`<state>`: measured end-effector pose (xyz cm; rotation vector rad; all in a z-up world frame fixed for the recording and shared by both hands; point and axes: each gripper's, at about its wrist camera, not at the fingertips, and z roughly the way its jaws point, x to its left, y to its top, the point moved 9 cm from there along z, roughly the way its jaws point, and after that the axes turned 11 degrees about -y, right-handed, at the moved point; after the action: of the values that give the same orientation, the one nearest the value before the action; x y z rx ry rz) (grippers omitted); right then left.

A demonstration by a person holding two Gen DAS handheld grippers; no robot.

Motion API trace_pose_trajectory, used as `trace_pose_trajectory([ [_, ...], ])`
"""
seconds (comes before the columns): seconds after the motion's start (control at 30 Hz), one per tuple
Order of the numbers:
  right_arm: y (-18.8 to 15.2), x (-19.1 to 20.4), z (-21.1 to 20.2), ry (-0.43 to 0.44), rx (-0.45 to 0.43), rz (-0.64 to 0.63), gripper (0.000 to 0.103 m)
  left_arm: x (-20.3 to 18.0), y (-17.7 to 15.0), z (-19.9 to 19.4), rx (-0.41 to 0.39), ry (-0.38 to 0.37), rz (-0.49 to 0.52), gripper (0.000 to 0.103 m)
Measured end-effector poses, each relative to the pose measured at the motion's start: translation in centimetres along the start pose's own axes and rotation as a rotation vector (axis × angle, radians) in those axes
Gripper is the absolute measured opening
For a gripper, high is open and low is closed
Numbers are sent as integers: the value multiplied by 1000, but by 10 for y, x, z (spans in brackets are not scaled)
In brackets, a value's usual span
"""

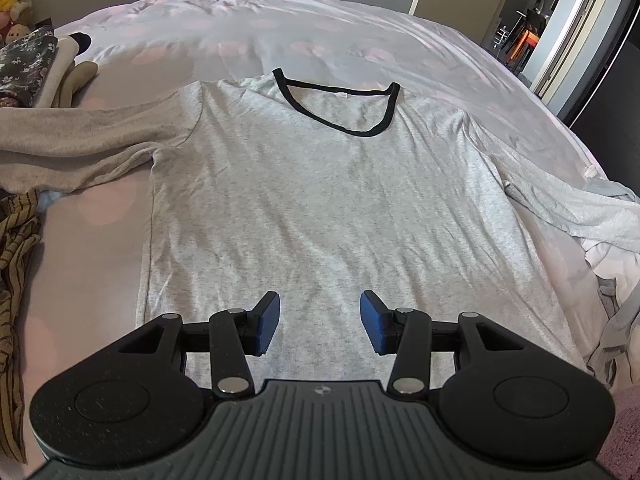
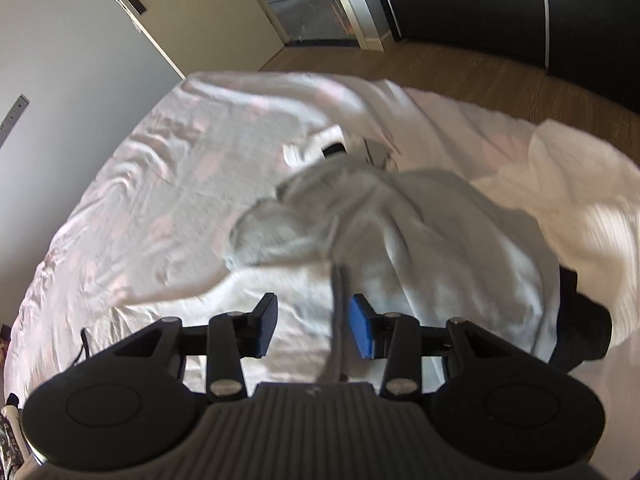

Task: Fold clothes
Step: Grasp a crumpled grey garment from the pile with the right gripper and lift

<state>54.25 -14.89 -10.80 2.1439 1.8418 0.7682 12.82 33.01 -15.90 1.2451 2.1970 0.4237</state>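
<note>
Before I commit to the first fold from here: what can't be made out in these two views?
- Left wrist view: the hem of the light grey T-shirt with black neckband is covered by the tool body.
- Left wrist view: its right sleeve end runs off the frame edge.
- Right wrist view: the bunched grey fabric is motion-blurred; a fold runs between the right tongs, but whether the pads touch it is unclear.
</note>
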Motion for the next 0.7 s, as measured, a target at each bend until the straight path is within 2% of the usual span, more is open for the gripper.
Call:
trace_pose_trajectory([
  [0.13, -10, -2, 11, 12, 11, -2, 42, 4, -5, -1, 5, 8, -19, 43],
  [0.2, -11, 2, 12, 14, 5, -22, 31, 6, -6, -1, 7, 10, -24, 43],
  [0.23, -12, 4, 11, 13, 1, -32, 16, 6, -7, -2, 6, 10, -25, 43],
  [0.3, -9, 5, 7, 4, -11, -44, 11, 6, -7, -3, 4, 9, -28, 43],
  [0.33, -8, 6, 5, 4, -18, -44, 3, 6, -8, -3, 2, 8, -31, 43],
  [0.5, 10, 19, -22, 51, -60, -33, 3, 7, -9, -7, -7, 1, -40, 43],
  [0.7, 64, 58, -61, 40, -174, -74, 3, 11, -9, -15, -31, -14, -57, 43],
])
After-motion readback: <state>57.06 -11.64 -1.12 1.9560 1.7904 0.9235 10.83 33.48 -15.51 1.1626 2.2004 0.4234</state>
